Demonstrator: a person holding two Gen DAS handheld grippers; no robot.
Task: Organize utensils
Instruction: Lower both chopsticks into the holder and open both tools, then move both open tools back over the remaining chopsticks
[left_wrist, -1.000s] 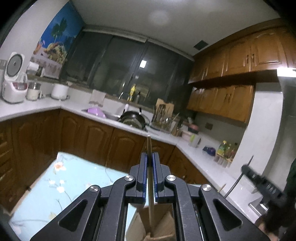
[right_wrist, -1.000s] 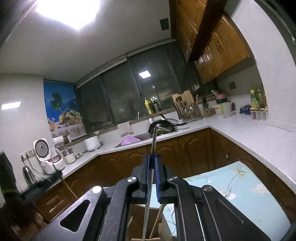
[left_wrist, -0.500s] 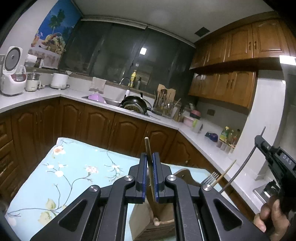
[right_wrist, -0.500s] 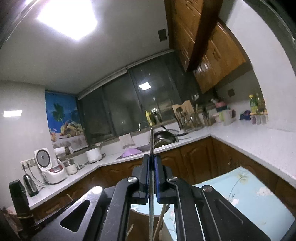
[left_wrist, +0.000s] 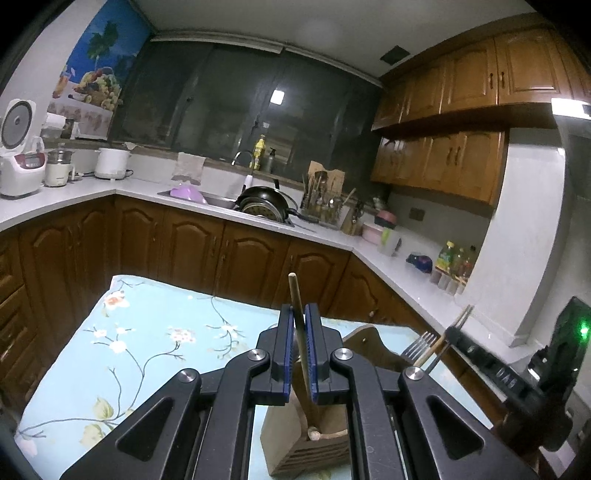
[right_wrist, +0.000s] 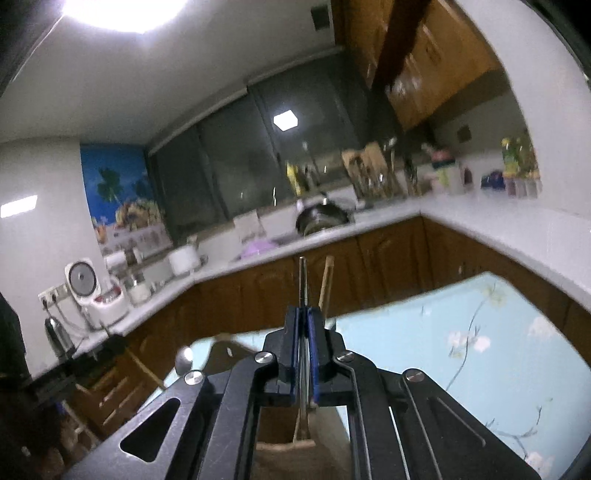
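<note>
Wooden utensil holder on the floral-cloth surface, both grippers clamped on utensils above it.

Pale blue floral cloth (left_wrist: 147, 339) covers the surface left of & beyond the left gripper (left_wrist: 299, 347). Left gripper's blue pads are pressed together on a wooden stick (left_wrist: 295, 295), near upright, lower end down in the wooden holder (left_wrist: 295, 435) right below the gripper. Just right of it, a fork (left_wrist: 417, 345) & another wooden handle (left_wrist: 432, 350) stick up by the holder's far side. Further right, right gripper's black body (left_wrist: 495, 376), seen from the side. Right wrist view (blurry): right gripper (right_wrist: 304, 350) clamped tight on a thin metal rod (right_wrist: 303, 284), upright, lower end dropping toward the holder (right_wrist: 284, 443) under it; wooden stick (right_wrist: 327, 280) just right of the rod.
</note>
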